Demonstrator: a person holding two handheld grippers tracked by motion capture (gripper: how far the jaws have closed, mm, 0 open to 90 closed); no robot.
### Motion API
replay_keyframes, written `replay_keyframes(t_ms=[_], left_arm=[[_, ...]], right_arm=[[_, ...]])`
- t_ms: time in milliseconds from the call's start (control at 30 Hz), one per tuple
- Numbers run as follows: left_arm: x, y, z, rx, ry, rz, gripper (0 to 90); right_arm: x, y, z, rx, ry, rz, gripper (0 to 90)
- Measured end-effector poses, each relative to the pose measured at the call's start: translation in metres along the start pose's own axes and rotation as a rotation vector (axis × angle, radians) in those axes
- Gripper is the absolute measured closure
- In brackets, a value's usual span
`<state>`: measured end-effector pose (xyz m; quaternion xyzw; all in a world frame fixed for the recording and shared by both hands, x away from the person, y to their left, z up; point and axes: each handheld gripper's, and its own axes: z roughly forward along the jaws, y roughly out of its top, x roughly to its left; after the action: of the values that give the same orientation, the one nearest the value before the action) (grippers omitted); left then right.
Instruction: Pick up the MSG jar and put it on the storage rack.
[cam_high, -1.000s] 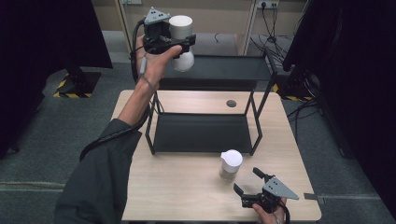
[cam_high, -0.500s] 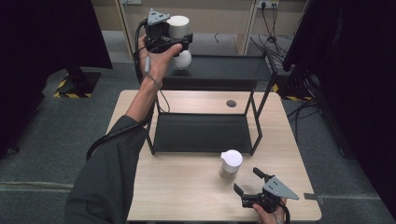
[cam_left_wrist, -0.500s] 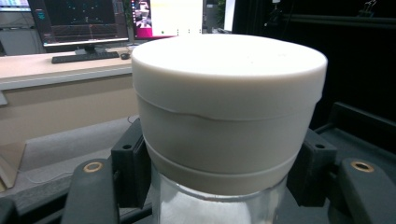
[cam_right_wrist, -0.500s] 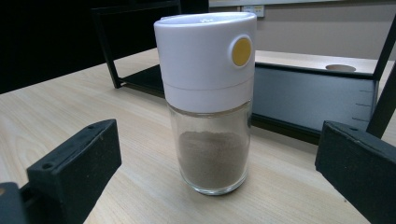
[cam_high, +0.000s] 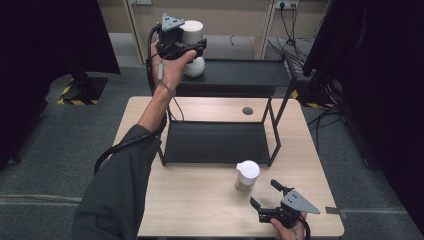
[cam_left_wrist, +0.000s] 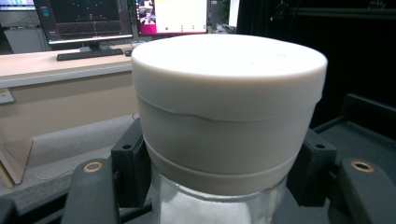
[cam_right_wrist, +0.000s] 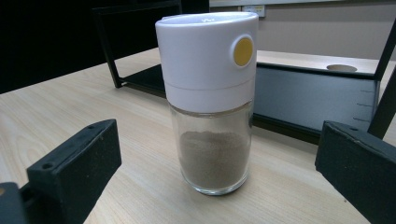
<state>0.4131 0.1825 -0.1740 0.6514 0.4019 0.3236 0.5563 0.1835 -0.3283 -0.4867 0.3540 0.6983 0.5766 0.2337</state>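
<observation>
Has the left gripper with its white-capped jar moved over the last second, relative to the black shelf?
Barely. The left gripper, shut on the white-capped jar, holds almost the same spot above the left end of the black shelf's top tier, with at most a slight drift left.

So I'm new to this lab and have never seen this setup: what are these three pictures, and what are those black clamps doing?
There is no robot here. A person holds a two-jaw gripper in each hand. The high view looks down from above on a wooden table with a black two-level rack on it. The other two pictures come from cameras riding on the grippers, looking along their black jaws.

The left gripper is raised over the rack's top shelf, shut on a white-capped jar; its own view shows the jaws pressing both sides of it. The right gripper rests low near the table's front edge, jaws open, facing a shaker jar of brown powder that stands upright on the table, untouched.
</observation>
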Motion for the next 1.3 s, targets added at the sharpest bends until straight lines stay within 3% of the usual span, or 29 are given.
replay_keyframes(t_ms=[233, 500, 567, 600, 633, 767, 1300], left_arm=[[-0.003, -0.003, -0.001, -0.008, 0.006, 0.017, 35.0], [-0.003, -0.007, -0.001, -0.014, 0.012, -0.011, 33.9], [-0.003, -0.005, 0.0, 0.008, 0.008, -0.047, 17.7], [-0.004, -0.005, 0.0, 0.009, 0.015, -0.059, 17.7], [-0.005, -0.007, -0.001, -0.005, 0.032, -0.065, 9.5], [-0.006, -0.006, -0.002, -0.002, 0.046, -0.083, 0.8], [-0.006, -0.008, -0.02, 0.013, 0.008, -0.078, 0.2]], right_arm=[[0.0, 0.0, 0.001, 0.003, 0.002, -0.001, 0.6], [0.0, 0.0, 0.001, 0.003, 0.001, -0.001, 0.6], [0.001, 0.0, 0.001, 0.004, 0.004, -0.003, 0.6], [0.001, 0.0, 0.001, 0.004, 0.004, -0.003, 0.6], [0.0, 0.0, 0.001, 0.004, 0.004, -0.004, 0.6], [0.001, 0.0, 0.001, 0.005, 0.004, -0.005, 0.6], [0.001, 0.0, 0.002, 0.006, 0.003, -0.01, 0.6]])
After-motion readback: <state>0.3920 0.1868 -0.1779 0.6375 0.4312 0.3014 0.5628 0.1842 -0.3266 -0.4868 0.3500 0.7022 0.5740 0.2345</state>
